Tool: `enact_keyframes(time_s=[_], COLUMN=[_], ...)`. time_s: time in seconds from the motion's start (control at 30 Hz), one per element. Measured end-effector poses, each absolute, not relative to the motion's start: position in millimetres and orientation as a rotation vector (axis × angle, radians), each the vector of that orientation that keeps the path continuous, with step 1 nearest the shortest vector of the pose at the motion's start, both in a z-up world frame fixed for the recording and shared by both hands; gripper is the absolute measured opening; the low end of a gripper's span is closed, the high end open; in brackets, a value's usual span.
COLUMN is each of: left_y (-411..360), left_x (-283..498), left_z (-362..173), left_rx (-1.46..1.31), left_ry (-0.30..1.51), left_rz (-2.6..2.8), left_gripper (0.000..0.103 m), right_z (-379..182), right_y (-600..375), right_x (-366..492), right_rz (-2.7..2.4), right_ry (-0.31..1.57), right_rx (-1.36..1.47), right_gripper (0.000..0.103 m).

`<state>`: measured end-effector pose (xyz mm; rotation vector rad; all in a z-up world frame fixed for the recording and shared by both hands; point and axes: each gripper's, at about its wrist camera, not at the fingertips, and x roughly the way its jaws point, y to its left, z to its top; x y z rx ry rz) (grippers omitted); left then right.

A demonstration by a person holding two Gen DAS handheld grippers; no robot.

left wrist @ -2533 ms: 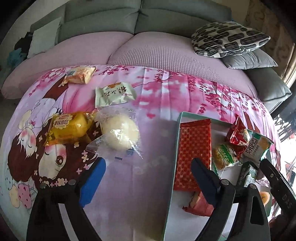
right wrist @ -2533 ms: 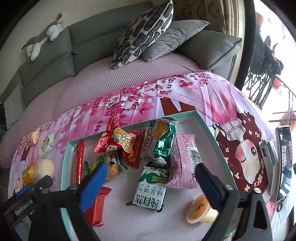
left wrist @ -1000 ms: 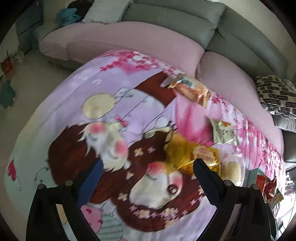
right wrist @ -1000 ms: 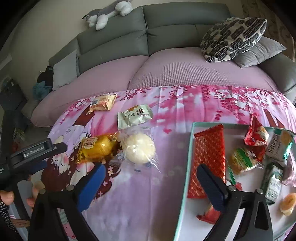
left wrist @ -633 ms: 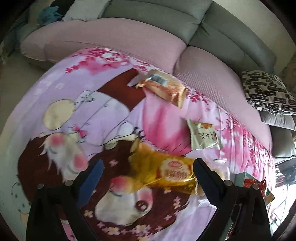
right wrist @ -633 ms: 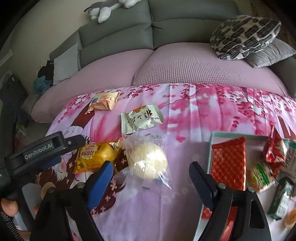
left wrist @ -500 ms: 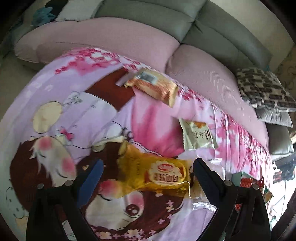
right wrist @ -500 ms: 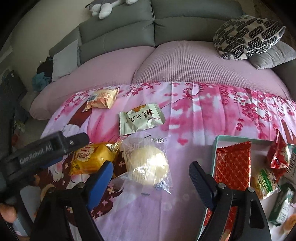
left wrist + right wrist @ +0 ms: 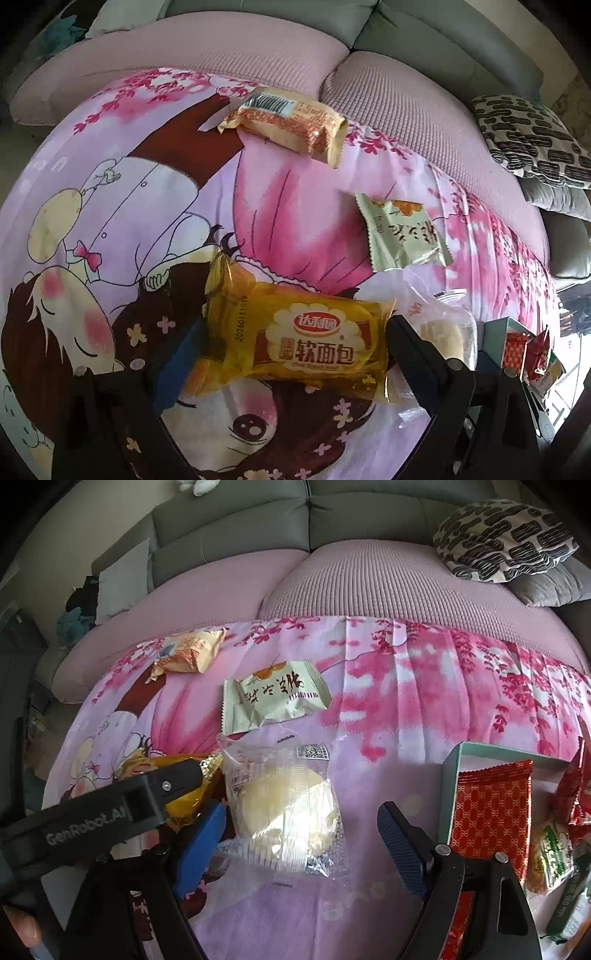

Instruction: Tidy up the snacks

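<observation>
Bun packet (image 9: 286, 805) between right tool (image 9: 301, 836) fingers — untouched.

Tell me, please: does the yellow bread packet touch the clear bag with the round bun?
Touching. In the right wrist view the yellow bread packet has its crimped end against the edge of the clear bun bag, with no cloth visible between them.

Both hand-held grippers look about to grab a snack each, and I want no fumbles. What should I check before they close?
1. Yellow bread packet between the left hand-held gripper fingers: ok.
2. Clear-wrapped bun between the right hand-held gripper fingers: ok.
3. Both grippers open: ok.
4. Packets apart, so neither drags the other: not ok, they overlap.
5. Free space in the teal tray: cannot tell.
</observation>
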<state>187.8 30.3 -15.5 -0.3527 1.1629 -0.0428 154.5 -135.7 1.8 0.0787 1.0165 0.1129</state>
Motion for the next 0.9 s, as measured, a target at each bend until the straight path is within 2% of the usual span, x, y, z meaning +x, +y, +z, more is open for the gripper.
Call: enact_keyframes(time_s=[0.1, 0.4, 0.6, 0.73, 0.9], left_y=[33, 34, 35, 39, 44], left_x=[187, 186, 182, 177, 166], left_z=[-18, -18, -14, -12, -10], left_rx=[-0.361, -0.388, -0.396, -0.412, -0.425], left_ry=[1.168, 1.170, 1.165, 1.162, 1.163], left_rz=[-0.042, -0.042, -0.022, -0.008, 0.012], left_gripper=[0.097, 0.086, 0.080, 0.079, 0.079], right_z=[-3, -7, -3, -2, 1], right_y=[-136, -135, -134, -134, -141], right_x=[158, 160, 159, 157, 151], right_rz=[0.117, 0.122, 0.147, 0.149, 0.150], right_ry=[1.032, 1.037, 1.021, 1.015, 1.010], right_rx=[0.099, 0.108, 0.114, 0.120, 0.149], right_gripper=[0.086, 0.086, 0.067, 0.061, 0.059])
